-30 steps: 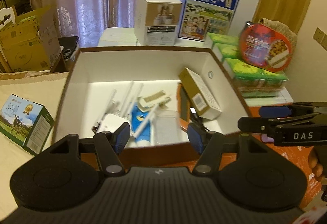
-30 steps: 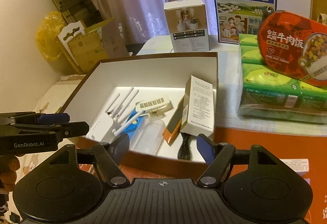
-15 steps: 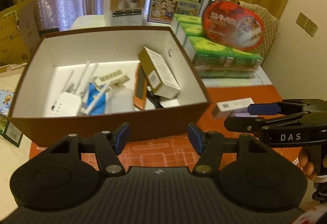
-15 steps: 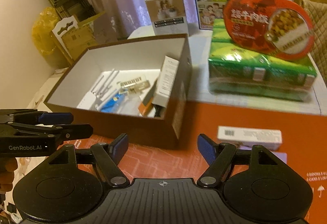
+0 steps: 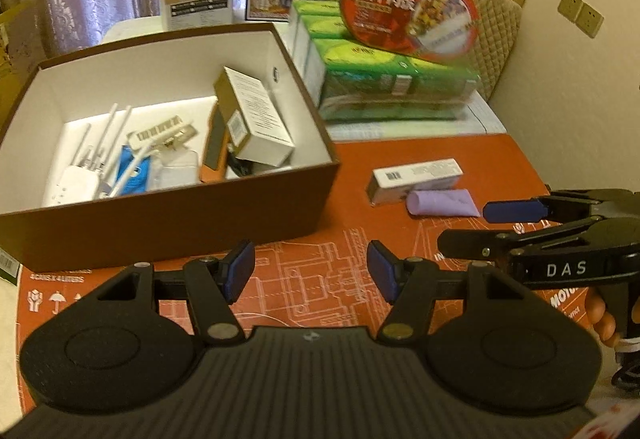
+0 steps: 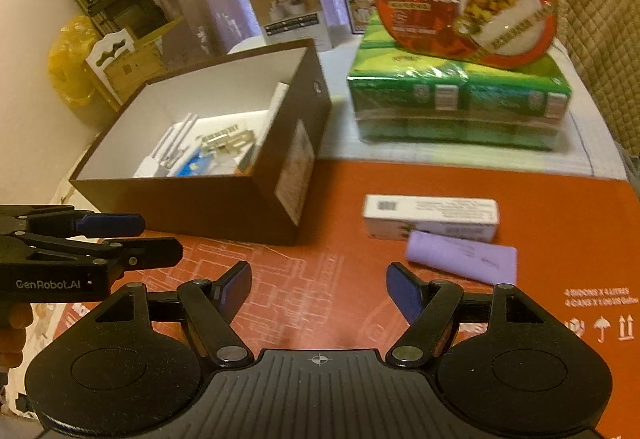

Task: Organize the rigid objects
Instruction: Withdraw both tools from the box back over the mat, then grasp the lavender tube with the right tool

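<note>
We hold two claws over the red printed tabletop (image 6: pixel 344 195), both parted wide and gripping nothing: the left claw (image 5: pixel 311 276) and the right claw (image 6: pixel 319 291). Ahead of them, on the tabletop, we count two loose things, touching side by side: one long white cardboard carton (image 6: pixel 431 217) and one lilac plastic tube (image 6: pixel 461 257). Left of these stands one open brown cardboard box with a white lining (image 5: pixel 168 223). Inside it we see one white router with four aerials (image 5: pixel 76 181), one white-and-tan upright carton (image 5: pixel 254 123), one blue packet (image 5: pixel 134 175) and some smaller bits we cannot tell apart. Behind sits one green wrapped multipack (image 6: pixel 460 107) bearing one red oval food tub (image 6: pixel 464 5).
</note>
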Demonstrator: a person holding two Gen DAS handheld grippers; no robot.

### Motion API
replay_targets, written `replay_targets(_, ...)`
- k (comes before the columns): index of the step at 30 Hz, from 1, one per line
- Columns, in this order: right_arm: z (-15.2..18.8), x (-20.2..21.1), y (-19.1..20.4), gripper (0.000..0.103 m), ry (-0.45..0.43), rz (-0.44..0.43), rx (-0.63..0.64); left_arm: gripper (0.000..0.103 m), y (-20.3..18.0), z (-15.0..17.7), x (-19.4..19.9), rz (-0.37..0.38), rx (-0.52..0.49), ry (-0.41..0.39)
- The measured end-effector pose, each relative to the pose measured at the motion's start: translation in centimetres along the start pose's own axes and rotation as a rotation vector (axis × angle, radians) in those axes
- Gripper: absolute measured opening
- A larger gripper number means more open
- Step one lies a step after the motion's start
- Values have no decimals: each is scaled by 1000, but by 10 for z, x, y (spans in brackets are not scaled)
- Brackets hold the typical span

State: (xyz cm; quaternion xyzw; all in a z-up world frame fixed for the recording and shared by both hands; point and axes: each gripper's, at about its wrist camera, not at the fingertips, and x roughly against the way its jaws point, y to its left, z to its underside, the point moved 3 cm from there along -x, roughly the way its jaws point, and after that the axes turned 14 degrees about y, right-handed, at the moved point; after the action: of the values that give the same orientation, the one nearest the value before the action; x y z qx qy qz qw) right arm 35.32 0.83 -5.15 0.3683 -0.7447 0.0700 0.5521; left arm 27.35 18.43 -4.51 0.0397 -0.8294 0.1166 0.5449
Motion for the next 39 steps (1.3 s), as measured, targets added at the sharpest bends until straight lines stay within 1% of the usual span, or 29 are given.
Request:
replay_targets(3,7,2,-13,71,3,9,-8,58,-11,2,-9,-7,-14,14)
replay_targets(7,15,3,-31,71,6,39,-11,58,-26,3,-20,8,-33,28)
replay_targets(11,24,3,-49,71,8,70,-14,58,-42,3,-30,34,-59,25)
replay_targets(14,28,3,-62,71,7,74,-24,58,-52,1,-40,37,-75,21)
replay_targets(17,30,2,-71,71,6,74,-19,58,-58,-1,-51,40,-69,27)
replay_targets(23,28,-8,-79,71,-13,85,76,58,-58,-5,-70,15,-52,46)
replay_targets(25,24,-13,-81,68,-23,85,114,58,-57,-7,-75,5,-45,49)
replay_targets(27,18,-19,-84,60,-26,82,148,58,-55,-8,-81,-2,-36,56)
replay_targets(30,10,-29,-90,57,-13,78,191,57,-51,-11,-88,-15,-26,64)
replay_targets(36,-4,-51,-98,56,3,72,297,57,-42,-15,-100,-36,3,87)
replay_targets(39,-10,-63,-100,56,27,60,353,57,-39,-17,-102,-40,11,96)
